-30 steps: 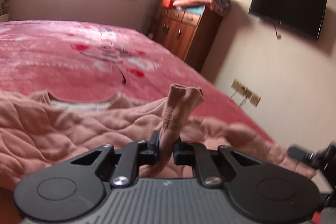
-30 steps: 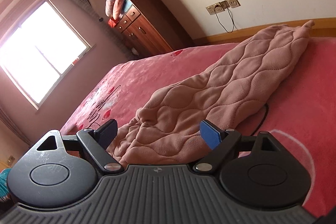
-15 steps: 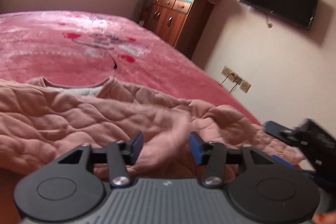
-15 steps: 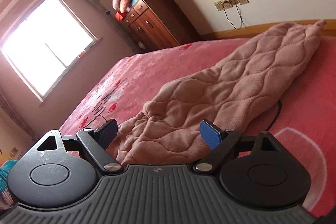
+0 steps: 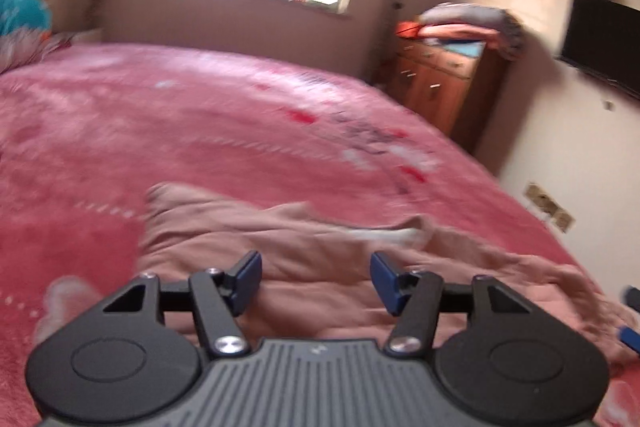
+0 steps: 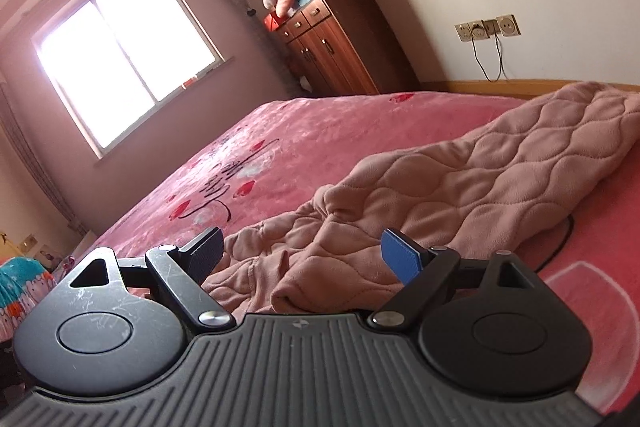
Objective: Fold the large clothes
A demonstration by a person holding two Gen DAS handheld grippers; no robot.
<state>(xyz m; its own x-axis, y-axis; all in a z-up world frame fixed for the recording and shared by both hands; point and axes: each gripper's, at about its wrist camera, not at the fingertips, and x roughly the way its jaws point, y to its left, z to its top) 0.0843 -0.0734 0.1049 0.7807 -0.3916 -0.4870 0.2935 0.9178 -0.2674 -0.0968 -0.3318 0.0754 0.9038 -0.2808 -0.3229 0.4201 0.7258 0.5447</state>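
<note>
Left gripper (image 5: pixel 316 277) jaws apart above quilted garment (image 5: pixel 320 291), open bedspread (image 5: pixel 200 131) beyond

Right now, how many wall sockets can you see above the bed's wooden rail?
3, side by side on the cream wall: the left socket, the middle socket with black cords hanging from it, and the right socket. More may lie outside the view.

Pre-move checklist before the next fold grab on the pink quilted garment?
1. Left gripper free of fabric: ok, jaws have just been opening, nothing between them.
2. Right gripper open: ok, nothing pinched.
3. Pink quilted garment lying on the bed: ok.
4. Garment flat: not ok, bunched near the right gripper.
5. Left view sharp enough to pick an edge: not ok, blurred.
6. Sleeve positions: cannot tell.
</note>
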